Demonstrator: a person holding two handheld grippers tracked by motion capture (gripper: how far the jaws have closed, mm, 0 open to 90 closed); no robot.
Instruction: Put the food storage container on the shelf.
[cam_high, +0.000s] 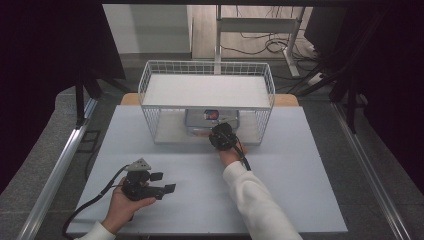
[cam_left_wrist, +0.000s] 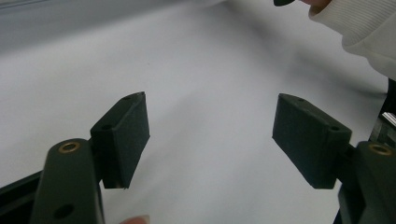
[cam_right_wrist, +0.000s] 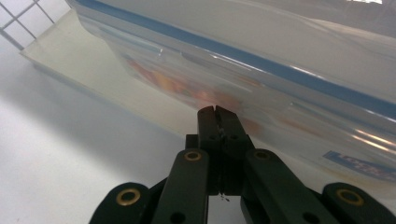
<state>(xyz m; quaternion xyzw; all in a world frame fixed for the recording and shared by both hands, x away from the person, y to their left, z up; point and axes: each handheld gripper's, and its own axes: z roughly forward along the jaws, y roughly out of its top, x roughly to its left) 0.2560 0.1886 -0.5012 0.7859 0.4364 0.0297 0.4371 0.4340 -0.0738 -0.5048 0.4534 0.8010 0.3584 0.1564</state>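
A clear plastic zip bag (cam_right_wrist: 261, 60) with a blue strip lies on the lower shelf of a white wire rack (cam_high: 145, 80); in the high view the bag (cam_high: 212, 116) shows a red label. My right gripper (cam_right_wrist: 217, 110) is shut at the bag's front edge, and a thin film of it seems pinched between the jaws. From above, the right gripper (cam_high: 218, 130) reaches into the rack's front opening. My left gripper (cam_high: 164, 182) is held low over the table at the front left. Its jaws stand wide apart in the left gripper view (cam_left_wrist: 210, 99) with nothing between them.
The rack stands at the back middle of a pale grey table (cam_high: 300, 170), and its top shelf (cam_high: 205, 90) is bare. The lower shelf's cream liner (cam_right_wrist: 60, 51) ends at the wire side. A white sleeve (cam_left_wrist: 364, 28) lies beyond the left gripper.
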